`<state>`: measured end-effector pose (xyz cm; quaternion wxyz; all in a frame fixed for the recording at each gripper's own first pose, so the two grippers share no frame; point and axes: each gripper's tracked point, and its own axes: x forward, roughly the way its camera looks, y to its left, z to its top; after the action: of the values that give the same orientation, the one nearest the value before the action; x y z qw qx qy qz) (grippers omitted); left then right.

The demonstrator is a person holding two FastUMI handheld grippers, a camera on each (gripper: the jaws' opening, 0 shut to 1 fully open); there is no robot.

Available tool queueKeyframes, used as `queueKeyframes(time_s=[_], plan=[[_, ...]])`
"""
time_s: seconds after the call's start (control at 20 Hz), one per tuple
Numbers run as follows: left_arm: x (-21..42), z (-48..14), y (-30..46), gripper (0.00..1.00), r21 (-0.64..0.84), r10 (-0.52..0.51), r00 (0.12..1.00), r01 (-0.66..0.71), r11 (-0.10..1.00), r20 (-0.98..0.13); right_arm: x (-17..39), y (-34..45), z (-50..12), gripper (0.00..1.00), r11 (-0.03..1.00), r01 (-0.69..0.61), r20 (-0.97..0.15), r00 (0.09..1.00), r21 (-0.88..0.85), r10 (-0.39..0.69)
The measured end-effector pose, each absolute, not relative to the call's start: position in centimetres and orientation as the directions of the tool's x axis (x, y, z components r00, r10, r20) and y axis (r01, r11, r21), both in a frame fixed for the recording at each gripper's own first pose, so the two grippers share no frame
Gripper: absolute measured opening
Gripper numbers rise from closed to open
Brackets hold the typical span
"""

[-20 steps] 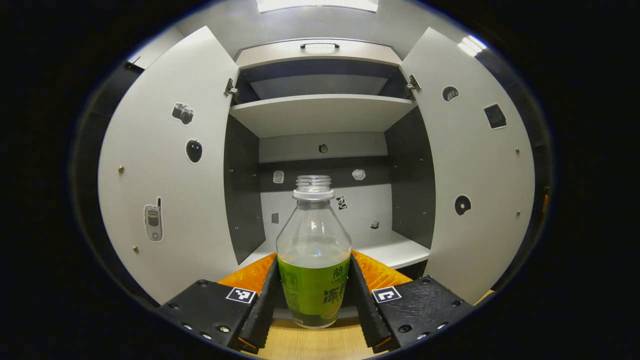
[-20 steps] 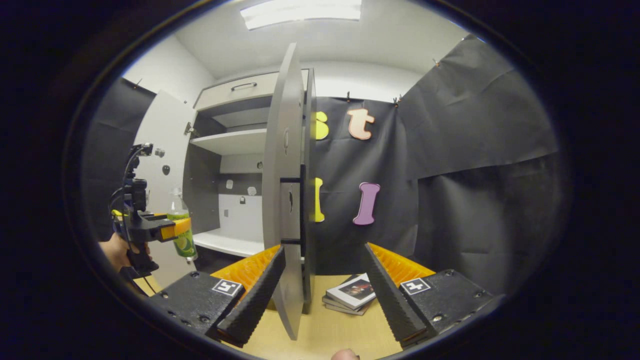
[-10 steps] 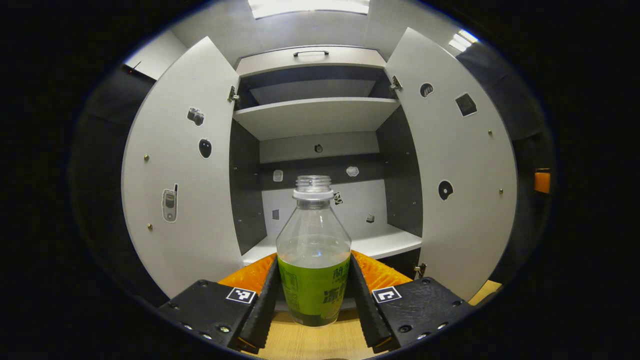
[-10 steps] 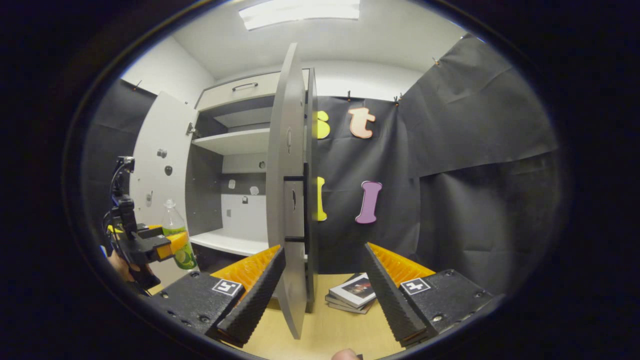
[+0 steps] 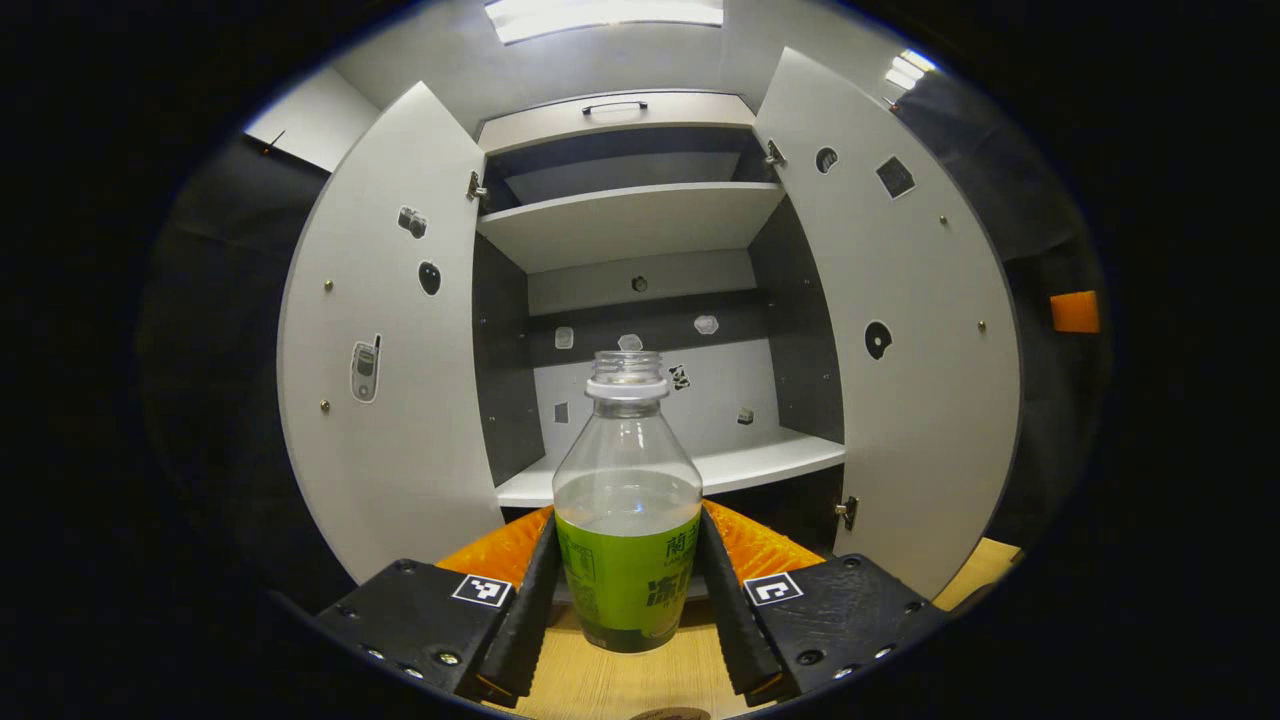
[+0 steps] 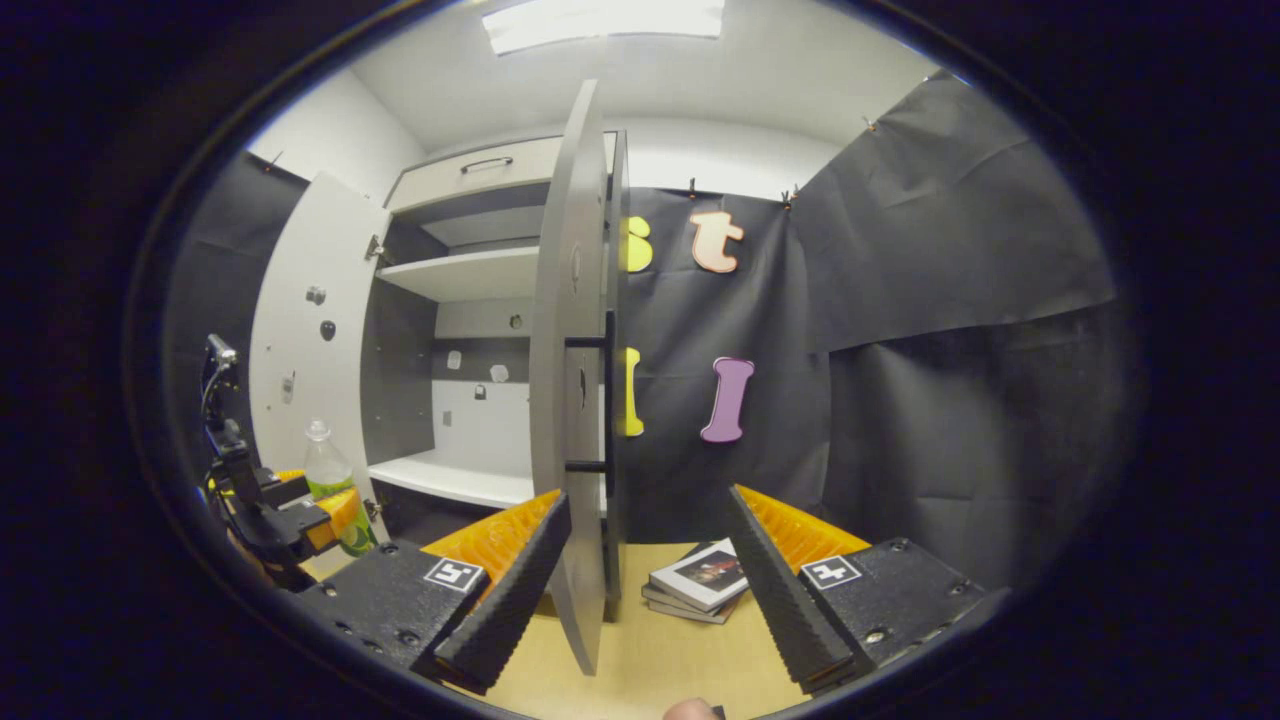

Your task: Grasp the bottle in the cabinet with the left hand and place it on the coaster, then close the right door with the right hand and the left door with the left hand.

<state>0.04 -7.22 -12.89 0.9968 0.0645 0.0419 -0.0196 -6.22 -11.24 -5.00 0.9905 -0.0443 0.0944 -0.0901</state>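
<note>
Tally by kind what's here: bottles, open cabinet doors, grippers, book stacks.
bottle: 1
cabinet doors, left door and right door: 2
grippers, left gripper and right gripper: 2
book stack: 1
Total: 6

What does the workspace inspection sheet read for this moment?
Surface: wooden table, bare in front of the cabinet.
Job's things: bottle uncapped, part full, outside the cabinet; left door and right door open; coaster not identified.
Clutter: stack of books.
Grippers: left gripper shut on bottle; right gripper open astride the right door's edge.
Cables: cable on left gripper.
Surroundings: black cloth wall.
</note>
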Motion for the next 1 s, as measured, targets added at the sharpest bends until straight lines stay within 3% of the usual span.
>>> queueKeyframes(time_s=[1.0], plan=[[-3.2,-22.7,-6.6,0.69,0.058,-0.009,0.988,0.019,0.998,-0.157,-7.6,-10.4,-5.9,1.0,0.967,0.23,-0.178,0.953,-0.107,-0.246]])
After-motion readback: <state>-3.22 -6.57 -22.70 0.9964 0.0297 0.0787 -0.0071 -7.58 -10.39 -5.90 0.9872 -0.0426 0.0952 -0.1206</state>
